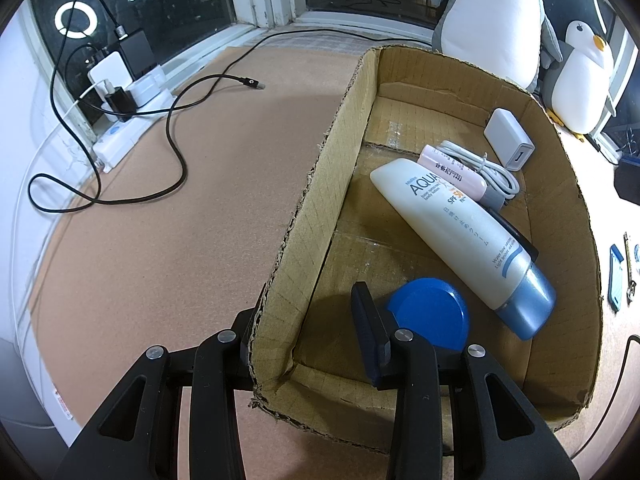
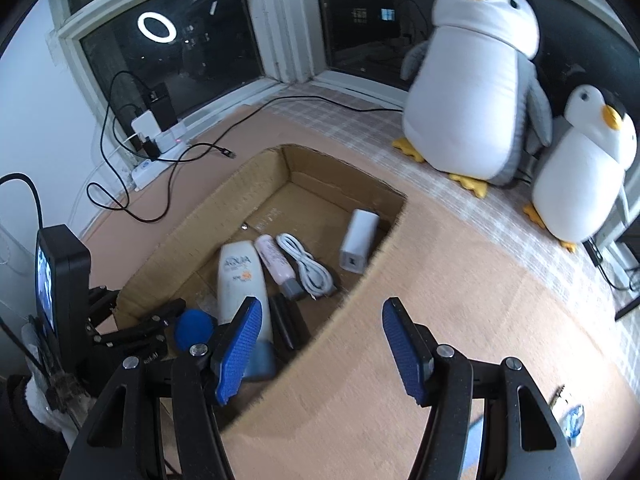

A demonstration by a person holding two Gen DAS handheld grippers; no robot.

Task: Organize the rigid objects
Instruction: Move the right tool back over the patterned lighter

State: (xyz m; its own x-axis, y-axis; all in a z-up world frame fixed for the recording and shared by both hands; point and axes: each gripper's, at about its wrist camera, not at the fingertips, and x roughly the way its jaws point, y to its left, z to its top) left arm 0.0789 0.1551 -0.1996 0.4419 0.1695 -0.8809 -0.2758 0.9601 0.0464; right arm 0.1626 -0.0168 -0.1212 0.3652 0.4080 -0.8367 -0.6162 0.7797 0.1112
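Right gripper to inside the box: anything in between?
Only the cardboard box: its near wall stands between the open, empty right gripper and the sunscreen tube and white cable inside. The top is open; nothing covers it.

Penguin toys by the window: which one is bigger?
The big penguin on the left, taller and wider than the small penguin beside it.

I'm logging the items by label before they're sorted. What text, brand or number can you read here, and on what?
"AQUA" and "SPF 50": white sunscreen tube in the cardboard box.
Smaller print on that tube, English and Japanese: too small to read reliably.
Dark print on the pink tube: too small to read.
Nothing else legible.
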